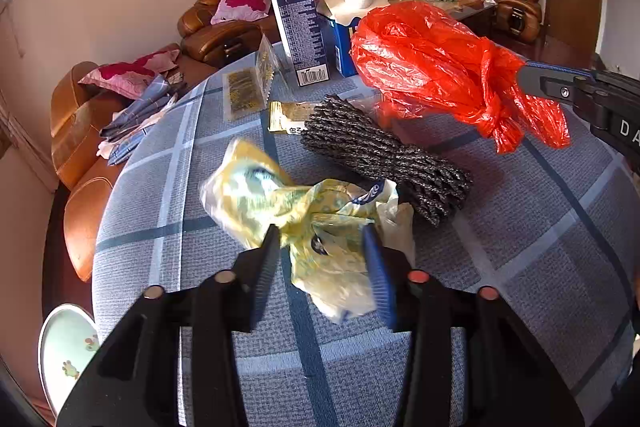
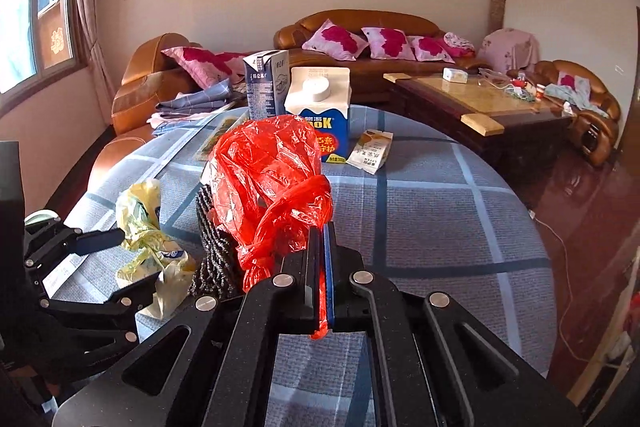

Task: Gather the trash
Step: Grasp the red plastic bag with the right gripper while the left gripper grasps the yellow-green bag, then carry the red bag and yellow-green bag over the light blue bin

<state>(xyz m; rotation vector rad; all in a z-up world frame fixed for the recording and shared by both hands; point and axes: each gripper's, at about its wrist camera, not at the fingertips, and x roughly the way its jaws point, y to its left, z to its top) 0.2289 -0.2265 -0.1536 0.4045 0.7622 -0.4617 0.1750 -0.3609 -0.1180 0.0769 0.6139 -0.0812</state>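
A crumpled yellow plastic bag [image 1: 296, 211] lies on the round table with the blue-grey checked cloth [image 1: 520, 247]. My left gripper [image 1: 322, 239] is open, its fingers on either side of the bag's near part; it also shows in the right wrist view [image 2: 132, 259] around the yellow bag [image 2: 148, 239]. My right gripper [image 2: 319, 227] is shut on a red plastic bag [image 2: 268, 179] at its knotted end and holds it above the table; the bag also shows in the left wrist view [image 1: 436, 67]. A black foam net sleeve [image 1: 384, 155] lies between the two bags.
A dark blue carton [image 1: 300, 31] and a blue-white milk carton [image 2: 320, 115] stand at the table's far side. A yellow wrapper [image 1: 288, 117], a small sachet [image 2: 370, 149] and clear packets [image 1: 240, 95] lie near them. Brown sofas [image 2: 360, 39] and a coffee table [image 2: 480, 99] stand beyond.
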